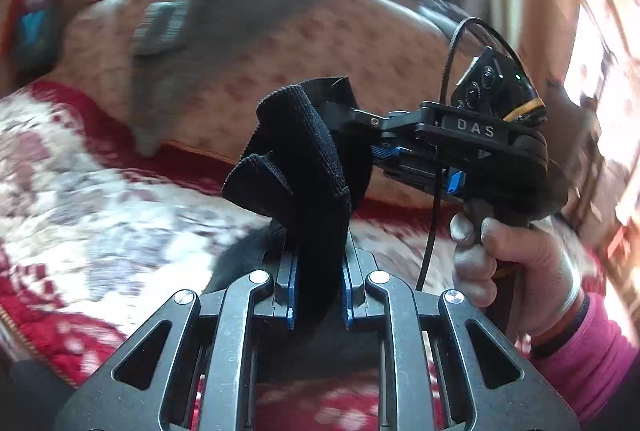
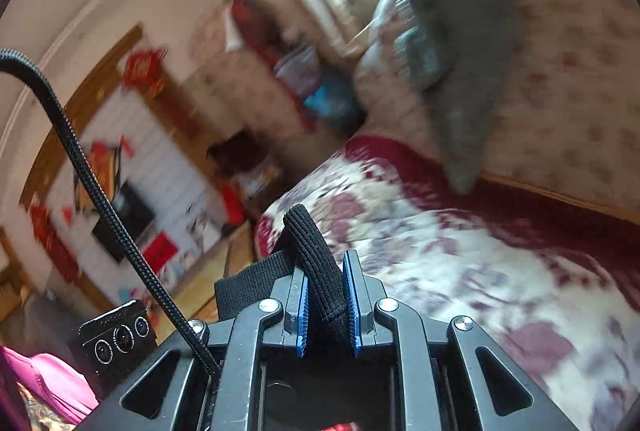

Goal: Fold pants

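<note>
Pants (image 1: pixel 308 167) waistband clamped above blanket (image 1: pixel 100 171)

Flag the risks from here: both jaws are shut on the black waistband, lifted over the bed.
1. The right gripper pinches only a narrow fold of the black pants' ribbed waistband; it could slip out.
2. The left gripper holds a bunched wad, so the fold may start twisted.
3. A black cable hangs beside the cloth and could snag it.
</note>
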Available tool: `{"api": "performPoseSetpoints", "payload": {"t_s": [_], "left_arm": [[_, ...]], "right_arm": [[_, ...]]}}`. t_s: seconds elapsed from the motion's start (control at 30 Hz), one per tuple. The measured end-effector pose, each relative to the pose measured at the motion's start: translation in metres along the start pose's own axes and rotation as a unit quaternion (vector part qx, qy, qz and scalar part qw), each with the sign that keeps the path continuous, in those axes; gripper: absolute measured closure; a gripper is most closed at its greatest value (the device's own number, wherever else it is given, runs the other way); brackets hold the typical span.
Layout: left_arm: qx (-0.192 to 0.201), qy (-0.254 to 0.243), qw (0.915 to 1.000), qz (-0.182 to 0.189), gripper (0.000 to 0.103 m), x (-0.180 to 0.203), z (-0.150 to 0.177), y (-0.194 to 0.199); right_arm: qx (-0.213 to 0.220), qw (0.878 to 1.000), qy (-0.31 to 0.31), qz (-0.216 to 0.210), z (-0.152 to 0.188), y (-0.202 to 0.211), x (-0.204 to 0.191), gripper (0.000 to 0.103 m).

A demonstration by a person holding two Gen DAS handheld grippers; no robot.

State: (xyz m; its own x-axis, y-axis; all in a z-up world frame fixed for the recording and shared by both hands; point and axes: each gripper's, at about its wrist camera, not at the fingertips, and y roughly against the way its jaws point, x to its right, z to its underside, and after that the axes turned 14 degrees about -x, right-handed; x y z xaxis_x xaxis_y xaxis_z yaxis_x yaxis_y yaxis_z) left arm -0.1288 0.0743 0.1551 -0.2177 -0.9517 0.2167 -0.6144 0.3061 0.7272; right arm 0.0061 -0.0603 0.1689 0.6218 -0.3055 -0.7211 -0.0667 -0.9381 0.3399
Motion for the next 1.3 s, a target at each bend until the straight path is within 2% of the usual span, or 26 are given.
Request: {"api": "performPoseSetpoints", "payload": {"t_s": [0.13, 0.27, 0.37, 0.4, 0.43, 0.47, 0.5, 0.57, 0.77, 0.87, 0.9, 0.93, 1.0, 1.07, 1.17, 1.27, 1.3], "left_arm": [[-0.039, -0.052, 0.9979, -0.007, 0.088, 0.051, 0.018, -0.037], [-0.093, -0.064, 0.9934, -0.021, 0.087, 0.069, 0.035, -0.087], [-0.116, -0.063, 0.9911, -0.014, 0.082, 0.074, 0.043, -0.097], [-0.114, -0.069, 0.991, -0.011, 0.076, 0.075, 0.041, -0.094], [-0.115, -0.072, 0.9908, -0.007, 0.065, 0.072, 0.038, -0.092], [-0.116, -0.075, 0.9903, 0.008, 0.061, 0.07, 0.036, -0.087], [-0.119, -0.076, 0.9899, 0.016, 0.058, 0.067, 0.035, -0.082], [-0.119, -0.082, 0.9892, 0.026, 0.057, 0.064, 0.038, -0.071], [-0.098, -0.104, 0.9893, 0.031, 0.057, 0.048, 0.043, -0.032], [-0.082, -0.087, 0.9928, 0.013, 0.057, 0.028, 0.031, -0.021], [-0.078, -0.079, 0.9938, 0.005, 0.054, 0.02, 0.025, -0.022], [-0.077, -0.068, 0.9947, -0.01, 0.05, 0.012, 0.019, -0.027], [-0.084, -0.052, 0.995, -0.018, 0.05, 0.001, 0.012, -0.036], [-0.096, -0.041, 0.9941, -0.031, 0.05, -0.007, 0.007, -0.051], [-0.106, -0.045, 0.9914, -0.062, 0.05, -0.012, 0.005, -0.069], [-0.125, -0.045, 0.9877, -0.082, 0.05, -0.017, 0.006, -0.088], [-0.132, -0.038, 0.9856, -0.099, 0.05, -0.021, 0.007, -0.096]], "right_arm": [[0.026, 0.998, -0.058, 0.021, 0.051, 0.048, 0.041, 0.088], [0.035, 0.99, -0.125, 0.051, 0.104, 0.072, 0.087, 0.088], [0.033, 0.982, -0.172, 0.066, 0.134, 0.076, 0.119, 0.088], [0.04, 0.979, -0.187, 0.071, 0.141, 0.082, 0.126, 0.086], [0.045, 0.977, -0.196, 0.069, 0.145, 0.085, 0.129, 0.084], [0.052, 0.975, -0.202, 0.073, 0.148, 0.091, 0.131, 0.079], [0.054, 0.974, -0.204, 0.085, 0.15, 0.095, 0.13, 0.069], [0.056, 0.97, -0.211, 0.11, 0.151, 0.102, 0.127, 0.054], [0.055, 0.959, -0.256, 0.113, 0.174, 0.128, 0.125, 0.052], [0.071, 0.956, -0.275, 0.081, 0.185, 0.136, 0.126, 0.049], [0.08, 0.954, -0.282, 0.068, 0.19, 0.14, 0.126, 0.048], [0.086, 0.953, -0.287, 0.056, 0.195, 0.141, 0.125, 0.047], [0.082, 0.953, -0.287, 0.05, 0.199, 0.139, 0.122, 0.041], [0.069, 0.953, -0.286, 0.069, 0.2, 0.132, 0.12, 0.031], [0.046, 0.956, -0.282, 0.07, 0.198, 0.118, 0.115, 0.031], [0.038, 0.964, -0.254, 0.07, 0.191, 0.104, 0.102, 0.031], [0.035, 0.967, -0.244, 0.07, 0.188, 0.099, 0.099, 0.035]]}}
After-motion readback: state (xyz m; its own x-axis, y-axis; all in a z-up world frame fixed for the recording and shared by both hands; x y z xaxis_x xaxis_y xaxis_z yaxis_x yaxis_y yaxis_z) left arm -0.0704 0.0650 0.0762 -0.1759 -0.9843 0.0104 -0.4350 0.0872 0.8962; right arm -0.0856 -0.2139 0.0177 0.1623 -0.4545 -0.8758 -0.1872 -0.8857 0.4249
